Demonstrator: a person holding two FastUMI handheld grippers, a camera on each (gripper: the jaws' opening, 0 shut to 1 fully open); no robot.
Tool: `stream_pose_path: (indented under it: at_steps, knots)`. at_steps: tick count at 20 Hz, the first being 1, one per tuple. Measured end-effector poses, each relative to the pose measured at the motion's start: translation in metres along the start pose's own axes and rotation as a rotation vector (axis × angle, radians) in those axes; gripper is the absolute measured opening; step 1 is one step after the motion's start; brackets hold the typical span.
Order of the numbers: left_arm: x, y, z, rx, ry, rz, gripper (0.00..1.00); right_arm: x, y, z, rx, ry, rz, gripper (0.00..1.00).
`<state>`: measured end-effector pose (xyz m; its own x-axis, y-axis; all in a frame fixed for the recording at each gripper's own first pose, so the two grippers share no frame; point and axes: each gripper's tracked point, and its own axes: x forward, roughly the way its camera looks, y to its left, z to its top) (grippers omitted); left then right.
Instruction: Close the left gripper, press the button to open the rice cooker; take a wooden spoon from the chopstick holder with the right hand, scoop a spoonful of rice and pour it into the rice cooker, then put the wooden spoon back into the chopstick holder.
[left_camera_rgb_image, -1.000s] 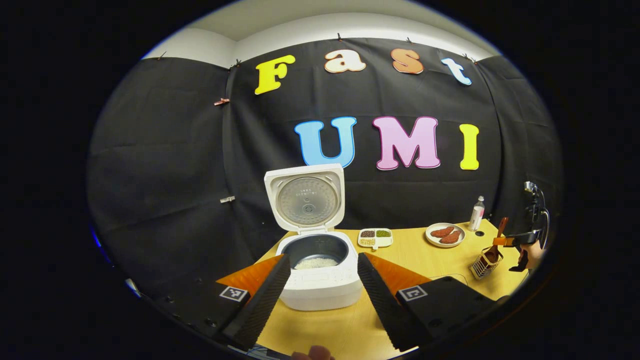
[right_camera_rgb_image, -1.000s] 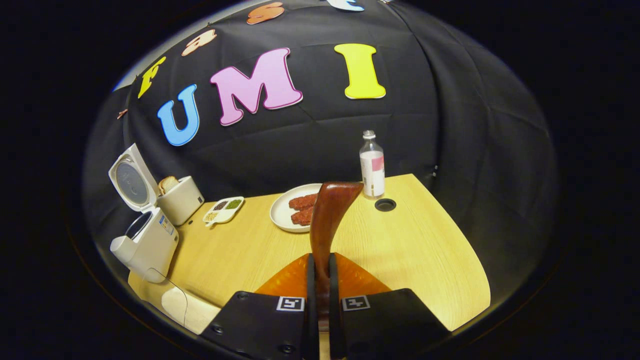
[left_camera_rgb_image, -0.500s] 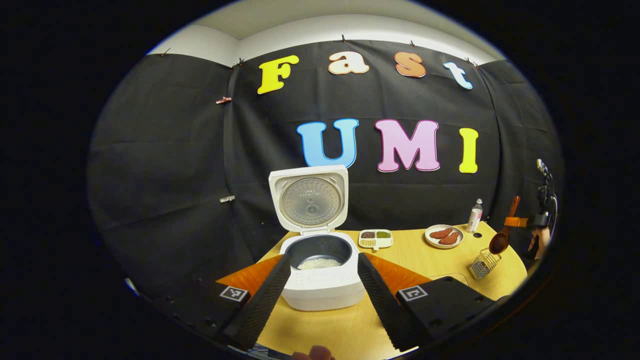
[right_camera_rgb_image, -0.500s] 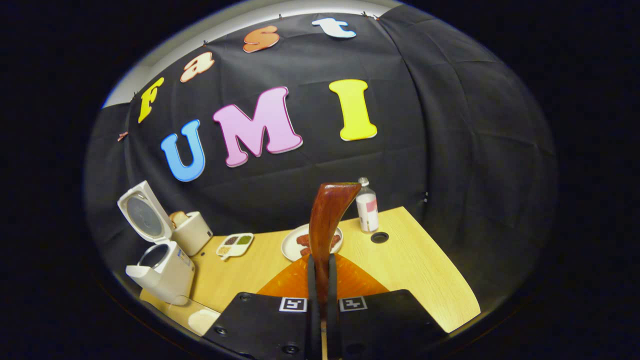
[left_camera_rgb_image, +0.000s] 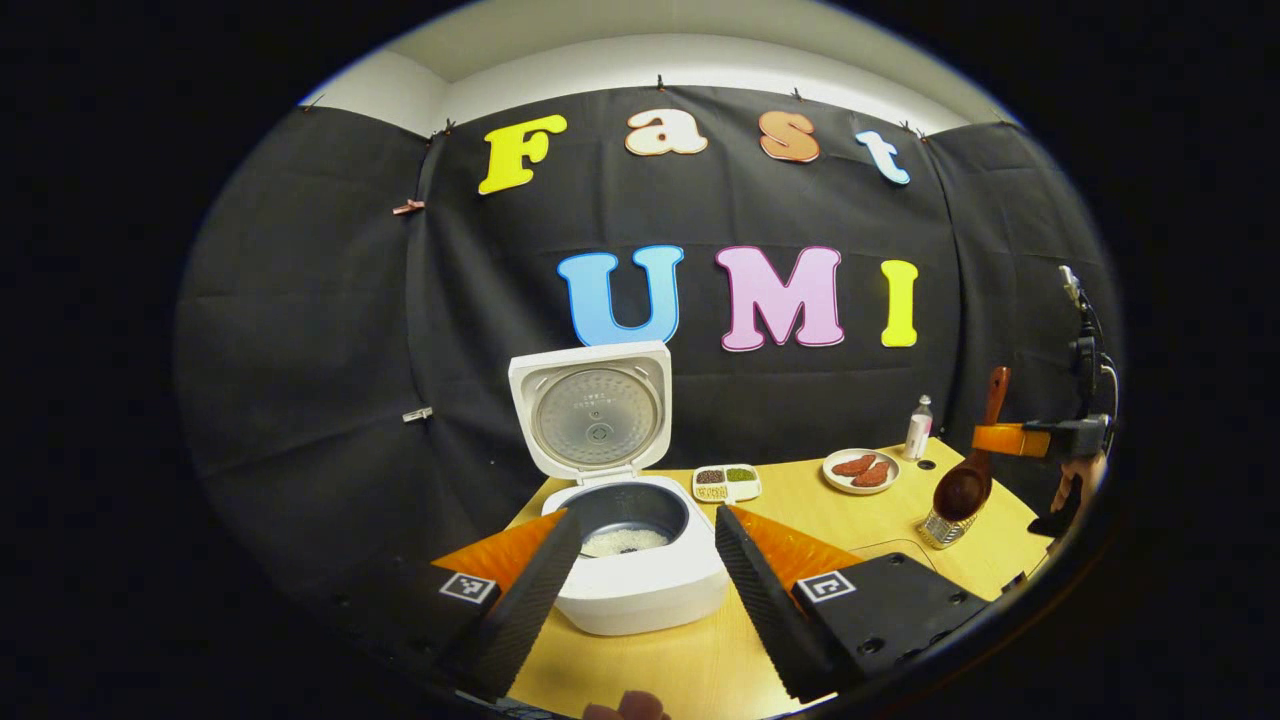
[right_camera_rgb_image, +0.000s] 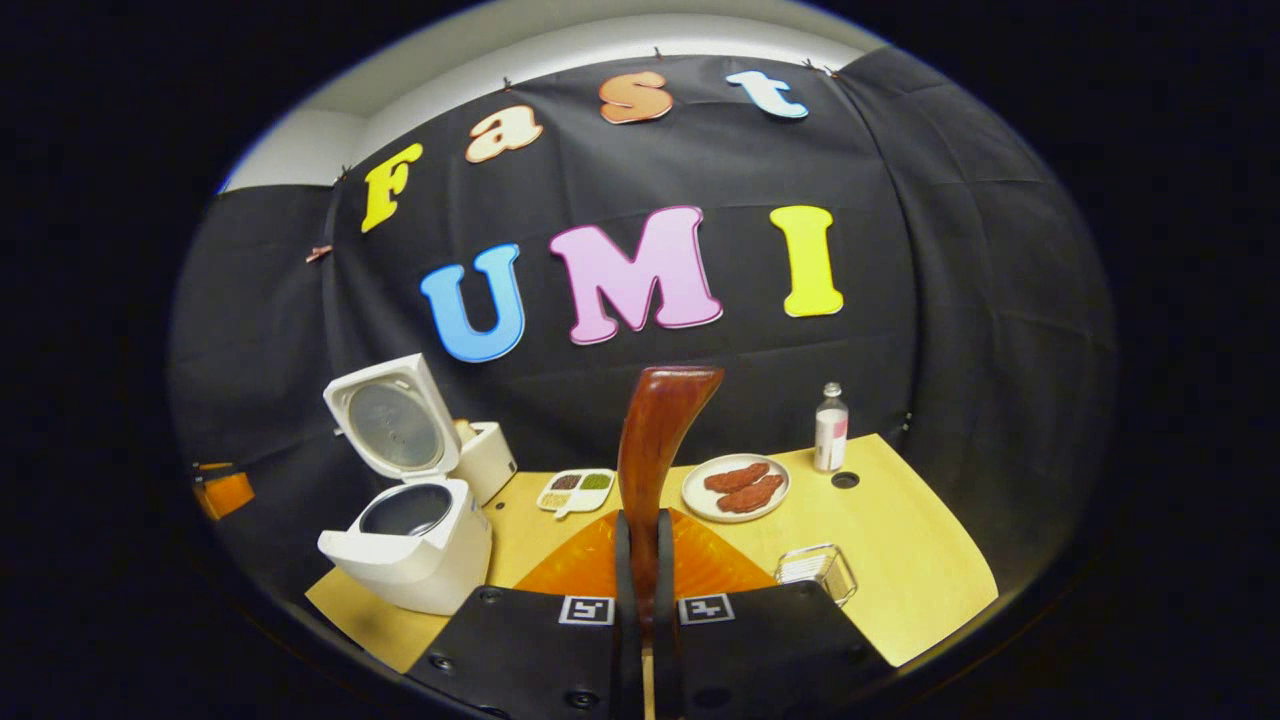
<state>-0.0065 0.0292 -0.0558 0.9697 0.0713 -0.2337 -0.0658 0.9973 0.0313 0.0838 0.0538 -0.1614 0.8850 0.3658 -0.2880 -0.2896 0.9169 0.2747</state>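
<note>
Between our right gripper's (right_camera_rgb_image: 640, 560) two fingers we hold the wooden spoon (right_camera_rgb_image: 655, 440) by its handle, clamped tight, the handle rising straight up in front of the camera. A second ago its bowl sat down in the chopstick holder (left_camera_rgb_image: 938, 528); now the spoon hangs clear above the holder, so we judge the picking-up step done and the scooping next. Our camera has also swung toward the rice cooker (right_camera_rgb_image: 410, 545), which now sits nearer the middle of the right gripper view than it did.

Our left gripper (left_camera_rgb_image: 640, 580) stands with its fingers wide apart, hovering just in front of the cooker, whose lid (left_camera_rgb_image: 592, 410) is already up.

The left gripper view gives us what the right cannot: the spoon's bowl (left_camera_rgb_image: 960, 492) hanging below the far gripper, and white rice (left_camera_rgb_image: 622, 541) lying in the pot. The right gripper view shows the holder's wire rim (right_camera_rgb_image: 818, 572) beside our fingers, a toaster (right_camera_rgb_image: 488, 458) behind the cooker, and a plate (right_camera_rgb_image: 735, 488), a divided dish (right_camera_rgb_image: 575, 490) and a bottle (right_camera_rgb_image: 830, 428) on the table (right_camera_rgb_image: 900, 560). We cannot tell from either view where the loose rice for scooping lies.
</note>
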Motion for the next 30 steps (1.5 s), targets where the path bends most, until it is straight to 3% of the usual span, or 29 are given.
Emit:
stream_pose_path:
  at_steps: [4,7,8,9,14,16,17,24,30]
  knots:
    - [0.003,0.018,0.003,-0.006,-0.013,-0.045,0.94,0.002,0.035,-0.057,-0.086,0.082,-0.039,0.09]
    - [0.009,0.029,0.003,-0.019,-0.018,-0.066,0.94,0.008,0.039,-0.098,-0.2,0.154,-0.09,0.09]
    - [0.011,0.032,0.002,-0.022,-0.021,-0.071,0.94,0.01,0.038,-0.109,-0.245,0.176,-0.108,0.14]
    - [0.013,0.035,0.002,-0.026,-0.022,-0.077,0.94,0.012,0.035,-0.12,-0.28,0.197,-0.134,0.09]
    - [0.018,0.046,0.001,-0.045,-0.03,-0.099,0.94,0.018,0.025,-0.169,-0.274,0.312,-0.228,0.09]
    - [0.02,0.049,-0.003,-0.061,-0.023,-0.102,0.94,0.021,0.029,-0.173,-0.199,0.315,-0.248,0.13]
    - [0.021,0.052,-0.005,-0.064,-0.022,-0.099,0.94,0.024,0.035,-0.177,-0.127,0.324,-0.24,0.09]
    - [0.021,0.068,-0.007,-0.075,-0.022,-0.087,0.94,0.042,0.057,-0.183,0.345,0.321,-0.224,0.09]
    - [0.019,0.07,-0.008,-0.081,-0.019,-0.086,0.94,0.033,0.027,-0.155,0.635,0.23,-0.217,0.08]
